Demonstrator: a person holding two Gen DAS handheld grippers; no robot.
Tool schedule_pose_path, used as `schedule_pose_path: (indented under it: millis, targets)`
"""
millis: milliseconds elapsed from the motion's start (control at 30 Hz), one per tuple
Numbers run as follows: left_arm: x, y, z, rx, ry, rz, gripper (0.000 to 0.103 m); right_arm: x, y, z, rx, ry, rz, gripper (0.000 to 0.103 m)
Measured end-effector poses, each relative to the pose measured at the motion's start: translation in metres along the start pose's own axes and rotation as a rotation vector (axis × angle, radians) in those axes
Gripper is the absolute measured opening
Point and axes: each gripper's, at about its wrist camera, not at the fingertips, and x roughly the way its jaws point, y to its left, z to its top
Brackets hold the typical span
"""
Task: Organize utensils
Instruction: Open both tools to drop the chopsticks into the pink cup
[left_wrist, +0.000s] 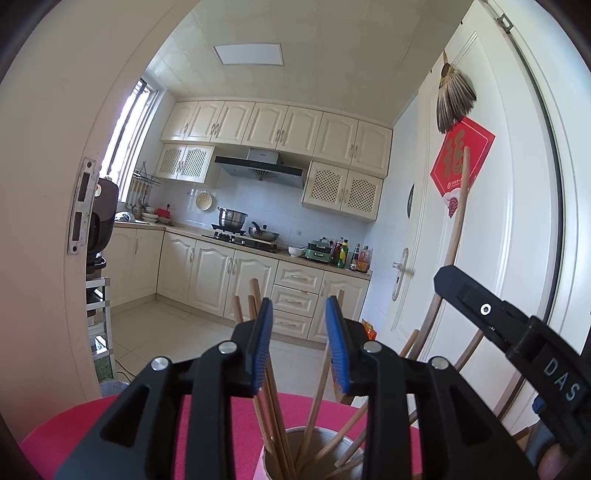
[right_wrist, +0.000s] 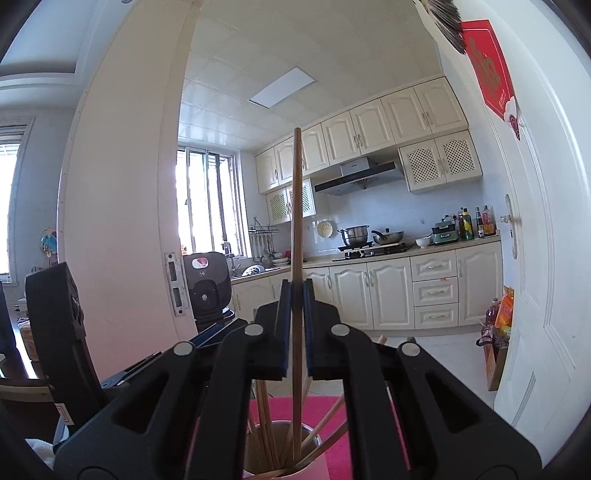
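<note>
A round cup (left_wrist: 295, 458) on a pink mat (left_wrist: 74, 432) holds several wooden chopsticks (left_wrist: 269, 398). My left gripper (left_wrist: 299, 314) is open above the cup, with chopstick tops rising between and beside its blue pads, none pinched. My right gripper (right_wrist: 296, 291) is shut on one long wooden chopstick (right_wrist: 296, 206), held upright with its lower end inside the cup (right_wrist: 284, 454). The right gripper also shows at the right of the left wrist view (left_wrist: 524, 332), with its chopstick (left_wrist: 456, 229) rising above it.
A white door (left_wrist: 491, 221) with a red paper sign (left_wrist: 461, 162) stands to the right. A white door frame (left_wrist: 48, 221) is at the left. Beyond lie kitchen cabinets (left_wrist: 236, 273) and a stove with pots (left_wrist: 243, 225). Bags and bottles (right_wrist: 498, 325) sit by the door.
</note>
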Motion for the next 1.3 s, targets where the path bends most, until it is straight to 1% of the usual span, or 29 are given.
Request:
schedule_pose_path:
  millis: [100,267,500,567,600,633,667,700,900,1067,1100,1200,1300]
  targets:
    - [-0.001,0.0,0.0,0.0,0.001,0.002,0.033,0.0,0.002,-0.003,-0.011,0.001,-0.009,0.007]
    - [-0.004,-0.002,0.001,0.001,0.005,0.001,0.033,0.001,0.001,-0.006,-0.006,0.003,-0.028,0.007]
    - [-0.013,-0.004,0.008,0.003,0.002,0.001,0.036,-0.003,0.003,-0.003,-0.002,0.03,-0.043,0.008]
    - [-0.018,-0.006,0.01,0.008,0.003,0.001,0.037,-0.006,0.005,-0.001,-0.001,0.028,-0.053,0.013]
    - [-0.021,-0.007,0.011,0.009,0.001,-0.001,0.039,-0.008,0.005,0.001,0.002,0.027,-0.055,0.022]
    - [-0.024,-0.008,0.013,0.011,0.0,-0.001,0.04,-0.011,0.006,0.002,0.004,0.024,-0.058,0.035]
    - [-0.028,-0.009,0.014,0.014,-0.003,0.001,0.041,-0.015,0.006,0.005,0.006,0.015,-0.062,0.043]
    - [-0.032,-0.01,0.017,0.015,-0.006,0.003,0.041,-0.019,0.007,0.007,0.007,0.007,-0.064,0.048]
    - [-0.062,-0.013,0.028,0.017,-0.013,0.016,0.041,-0.042,0.014,0.022,0.007,0.005,-0.092,0.048]
    - [-0.096,-0.016,0.034,0.029,-0.009,0.036,0.041,-0.065,0.024,0.03,-0.003,0.021,-0.11,0.048]
    - [-0.101,-0.016,0.035,0.026,-0.002,0.041,0.041,-0.071,0.027,0.03,-0.002,0.029,-0.115,0.048]
    - [-0.118,-0.016,0.035,0.025,0.037,0.059,0.047,-0.083,0.034,0.027,-0.004,0.072,-0.126,0.048]
    - [-0.134,-0.017,0.03,0.039,0.082,0.074,0.047,-0.094,0.041,0.02,-0.003,0.125,-0.136,0.049]
